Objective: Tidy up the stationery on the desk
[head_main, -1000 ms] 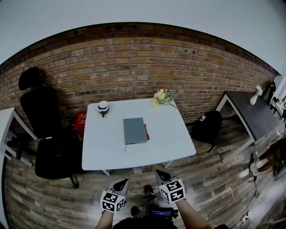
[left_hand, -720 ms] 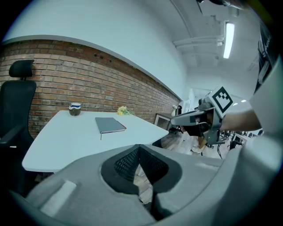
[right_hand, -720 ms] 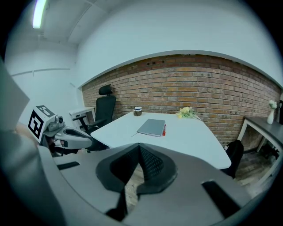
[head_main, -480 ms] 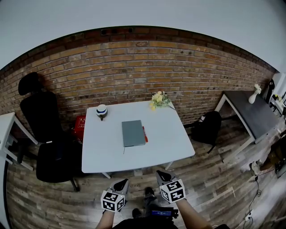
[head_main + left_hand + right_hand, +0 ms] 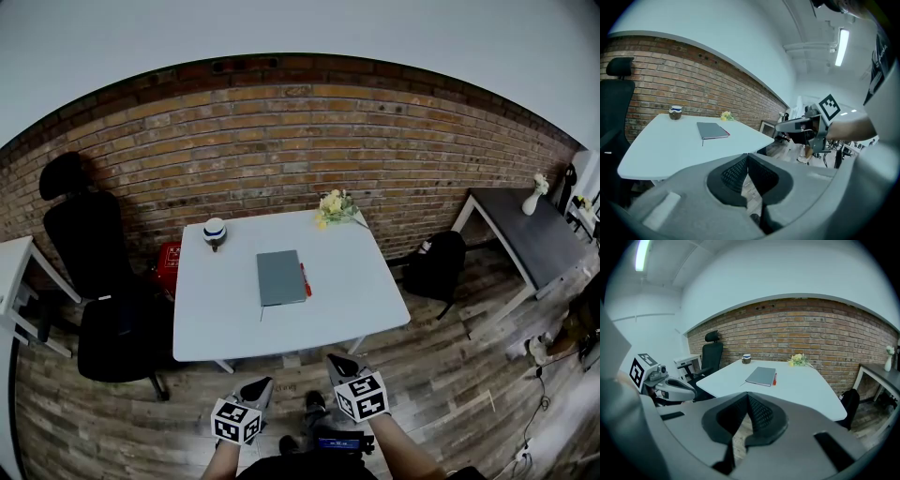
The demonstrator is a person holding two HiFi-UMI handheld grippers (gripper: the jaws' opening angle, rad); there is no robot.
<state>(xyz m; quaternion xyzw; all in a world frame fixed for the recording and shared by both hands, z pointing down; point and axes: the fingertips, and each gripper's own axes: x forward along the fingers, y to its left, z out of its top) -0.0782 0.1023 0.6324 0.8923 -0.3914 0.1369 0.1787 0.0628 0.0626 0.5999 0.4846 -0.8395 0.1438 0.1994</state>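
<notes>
A grey notebook (image 5: 281, 277) lies in the middle of the white desk (image 5: 216, 319), with a red pen (image 5: 306, 279) along its right edge. The notebook (image 5: 711, 130) and the pen (image 5: 775, 378) also show in the gripper views. My left gripper (image 5: 257, 386) and right gripper (image 5: 342, 366) hang side by side in front of the desk's near edge, well short of it. Both are shut with nothing between their jaws. The right gripper view shows the notebook (image 5: 761, 376) ahead past the shut jaws.
A small pot with a white and blue lid (image 5: 216, 231) stands at the desk's back left, yellow flowers (image 5: 334, 204) at its back right. A black office chair (image 5: 98, 281) is left of the desk, a dark bag (image 5: 439, 264) and a grey side table (image 5: 530, 239) to the right.
Only the head view has shifted slightly. Both grippers have kept their places in front of the desk, and nothing on the desk has moved.
</notes>
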